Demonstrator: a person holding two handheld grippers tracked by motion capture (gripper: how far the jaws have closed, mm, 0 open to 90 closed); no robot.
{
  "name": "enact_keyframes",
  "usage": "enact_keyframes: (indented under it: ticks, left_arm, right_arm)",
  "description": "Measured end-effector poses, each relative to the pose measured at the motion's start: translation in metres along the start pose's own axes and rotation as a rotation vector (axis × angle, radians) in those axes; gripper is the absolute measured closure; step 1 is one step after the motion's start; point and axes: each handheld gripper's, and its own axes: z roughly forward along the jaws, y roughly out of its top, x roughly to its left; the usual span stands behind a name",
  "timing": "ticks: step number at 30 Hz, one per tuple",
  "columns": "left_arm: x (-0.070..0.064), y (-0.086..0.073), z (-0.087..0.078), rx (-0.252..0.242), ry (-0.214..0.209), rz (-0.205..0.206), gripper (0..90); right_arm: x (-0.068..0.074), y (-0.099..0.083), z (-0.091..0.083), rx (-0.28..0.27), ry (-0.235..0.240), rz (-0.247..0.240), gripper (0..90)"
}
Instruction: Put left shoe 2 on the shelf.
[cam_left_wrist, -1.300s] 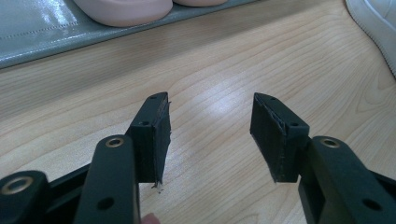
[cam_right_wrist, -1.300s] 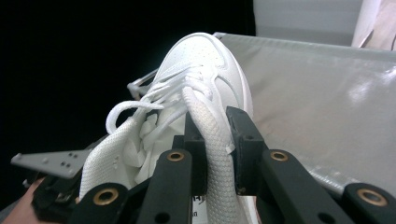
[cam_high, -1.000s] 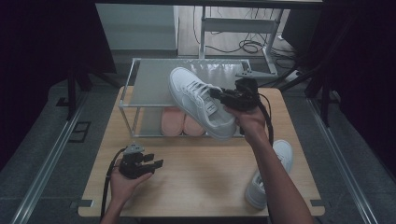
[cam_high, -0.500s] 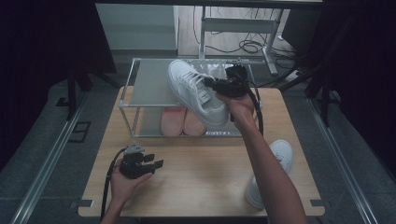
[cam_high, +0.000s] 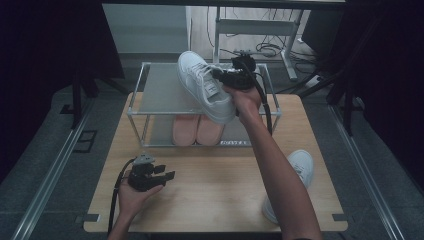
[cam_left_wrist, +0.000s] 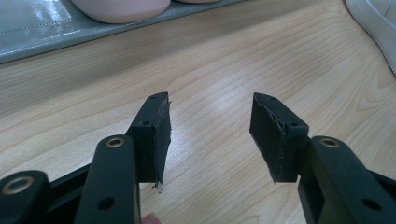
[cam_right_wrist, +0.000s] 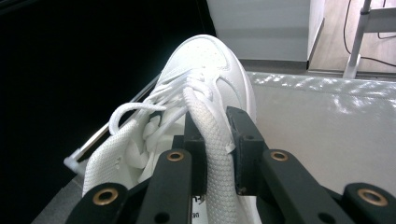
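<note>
A white sneaker (cam_high: 205, 87) hangs tilted over the top shelf of a small metal rack (cam_high: 160, 95), toe pointing to the back. My right gripper (cam_high: 222, 80) is shut on the sneaker's padded collar (cam_right_wrist: 212, 154), which sits pinched between the jaws; the white sneaker (cam_right_wrist: 205, 74) stretches away over the grey shelf mat (cam_right_wrist: 327, 121). My left gripper (cam_high: 162, 176) rests low over the wooden table (cam_high: 210, 200) near the front left, open with nothing between its fingertips (cam_left_wrist: 154, 126).
A pair of pink shoes (cam_high: 195, 130) stands on the rack's lower shelf, and their toes (cam_left_wrist: 121, 7) show in the left gripper view. A second white sneaker (cam_high: 295, 172) lies on the table at the right, beside my right forearm.
My right gripper has carried the white sneaker farther back and a little left, over the rack's top shelf. The left gripper has stayed where it was.
</note>
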Motion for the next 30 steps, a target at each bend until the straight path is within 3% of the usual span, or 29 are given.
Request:
enact_keyframes:
  ticks: [9,18,23,30]
  left_arm:
    - [0.000,0.000,-0.002,-0.008,-0.001,-0.002,48.6]
    - [0.005,-0.001,-0.001,-0.006,0.003,-0.007,48.7]
    - [0.005,-0.002,-0.001,-0.006,0.003,-0.006,49.3]
    - [0.004,-0.002,0.001,-0.002,0.003,-0.002,49.2]
  right_arm:
    - [0.002,0.012,0.033,0.008,-0.067,0.033,79.6]
    - [-0.011,0.024,0.065,-0.010,-0.126,0.116,79.3]
    - [-0.017,0.024,0.078,-0.009,-0.161,0.158,79.0]
    - [-0.023,0.016,0.090,0.021,-0.180,0.169,76.3]
